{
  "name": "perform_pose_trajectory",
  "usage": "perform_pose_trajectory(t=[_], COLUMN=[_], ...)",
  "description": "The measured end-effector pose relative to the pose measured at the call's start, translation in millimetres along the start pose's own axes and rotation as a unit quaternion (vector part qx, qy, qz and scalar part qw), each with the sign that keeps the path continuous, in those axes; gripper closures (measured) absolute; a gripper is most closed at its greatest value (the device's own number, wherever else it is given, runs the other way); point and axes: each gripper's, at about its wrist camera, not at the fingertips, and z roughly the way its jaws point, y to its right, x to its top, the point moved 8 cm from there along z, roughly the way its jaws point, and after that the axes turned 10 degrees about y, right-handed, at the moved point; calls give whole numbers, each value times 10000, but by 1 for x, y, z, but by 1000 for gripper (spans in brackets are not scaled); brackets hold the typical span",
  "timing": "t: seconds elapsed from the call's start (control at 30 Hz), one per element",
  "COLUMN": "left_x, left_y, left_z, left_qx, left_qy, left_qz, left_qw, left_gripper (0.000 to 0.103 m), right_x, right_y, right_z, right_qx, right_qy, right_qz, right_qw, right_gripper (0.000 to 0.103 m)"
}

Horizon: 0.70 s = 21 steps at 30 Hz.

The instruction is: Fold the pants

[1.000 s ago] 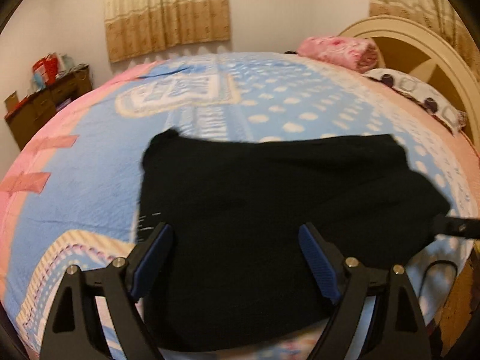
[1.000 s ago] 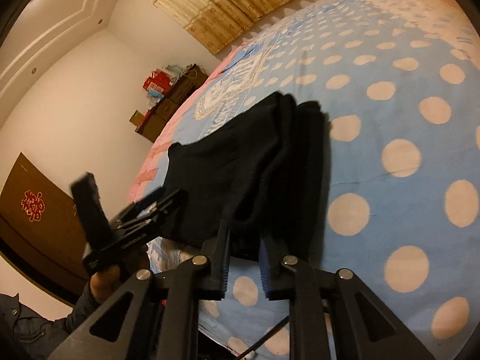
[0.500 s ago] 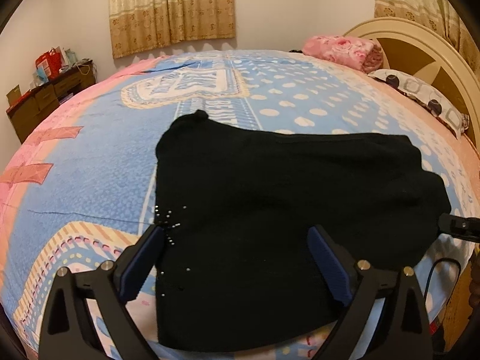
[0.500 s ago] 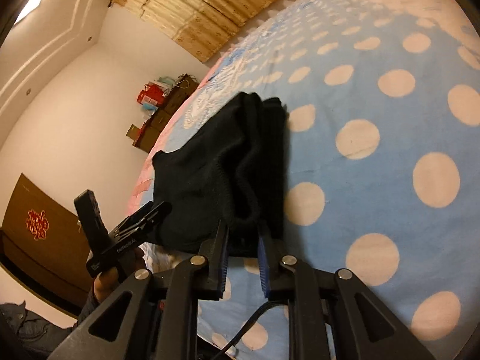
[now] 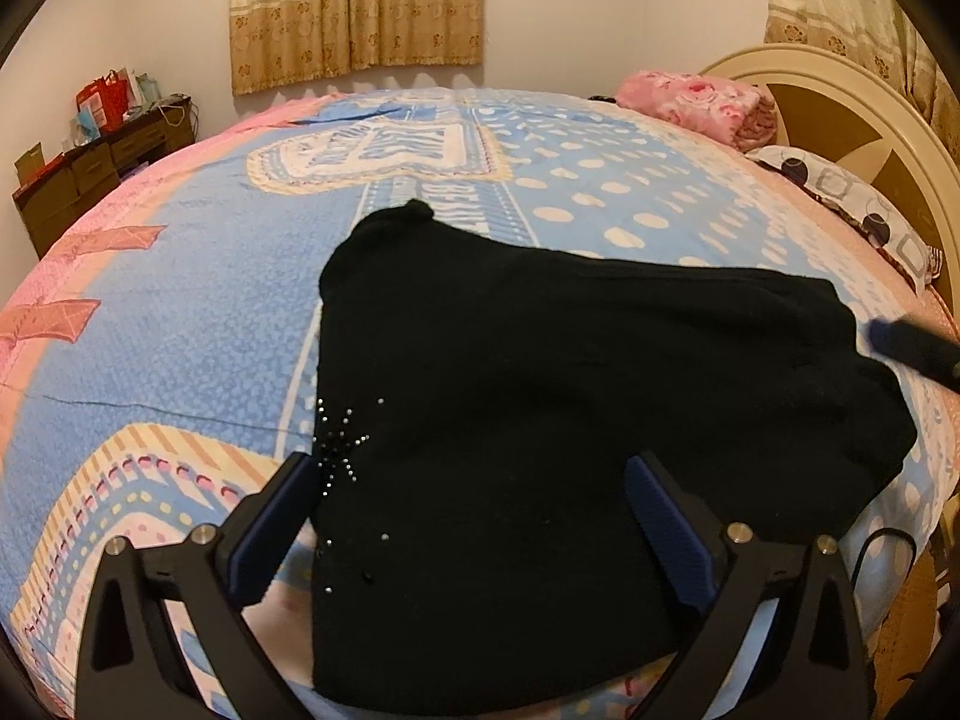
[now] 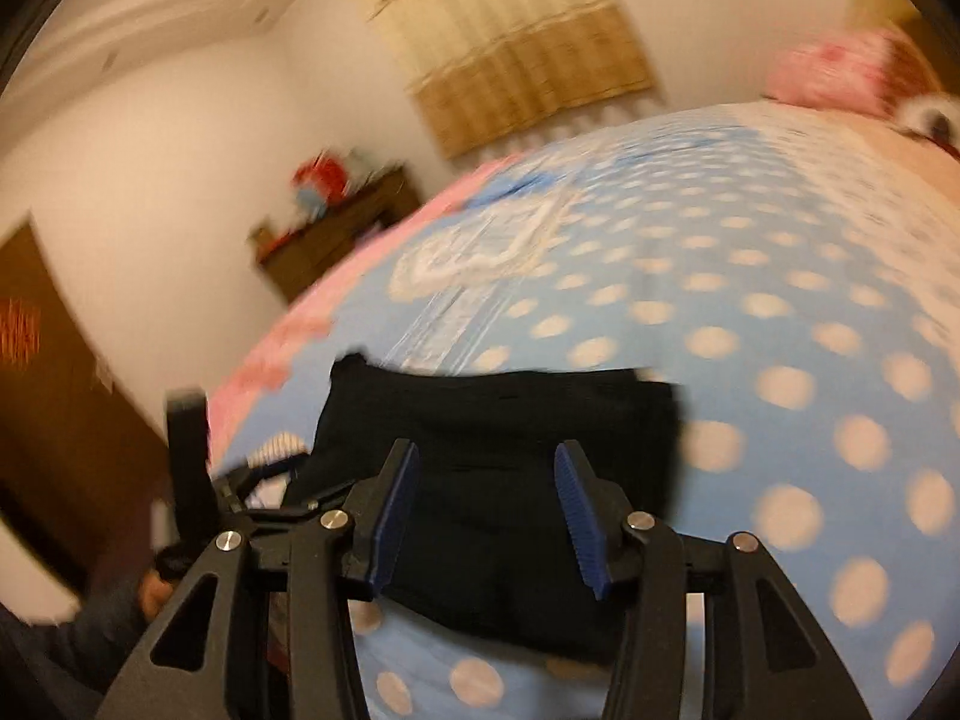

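Note:
The black pants (image 5: 540,396) lie folded in a flat wedge on the blue dotted bedspread (image 5: 180,324), with small rhinestones near their left edge. My left gripper (image 5: 474,516) is open and empty, just above the pants' near part. In the blurred right wrist view the pants (image 6: 498,426) lie in front of my right gripper (image 6: 486,510), which is open and empty above their near end. The right gripper shows in the left wrist view (image 5: 912,348) at the pants' right end. The left gripper shows in the right wrist view (image 6: 198,480) at the left.
A pink rolled blanket (image 5: 696,102) and a patterned pillow (image 5: 852,204) lie at the headboard (image 5: 840,96) on the right. A brown dresser (image 5: 90,168) with clutter stands at the far left wall. The bed's near edge runs under both grippers.
My right gripper has let go of the pants' end, opened and swung round to face across the bed. The pants' right end now lies flat. My left gripper stays open.

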Motion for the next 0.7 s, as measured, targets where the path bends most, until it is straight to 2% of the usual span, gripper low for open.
perform_pose_trajectory(t=[0.07,0.13,0.47,0.6,0.7], left_x=[0,-1,-1,-2,0], left_y=[-2,-2,0,0,1], left_z=[1,2,3,3,0], left_qx=[-15,-41,-71,-74,-14], left_qy=[-1,-24,-23,-31,-25], left_qz=[-17,-55,-87,-89,-88], left_qw=[10000,10000,9999,9999,10000], left_gripper=[0,0,0,0,0], right_x=[-10,-18,-30,-32,-34], right_y=[-6,0,13,8,10], right_z=[23,35,26,26,23], right_qx=[-84,-166,10,-124,-109], right_qy=[-315,-479,-398,-401,-393], right_qz=[-260,-262,-347,-659,-659], right_qw=[9991,9984,9986,9969,9970], right_gripper=[54,54,54,54,54])
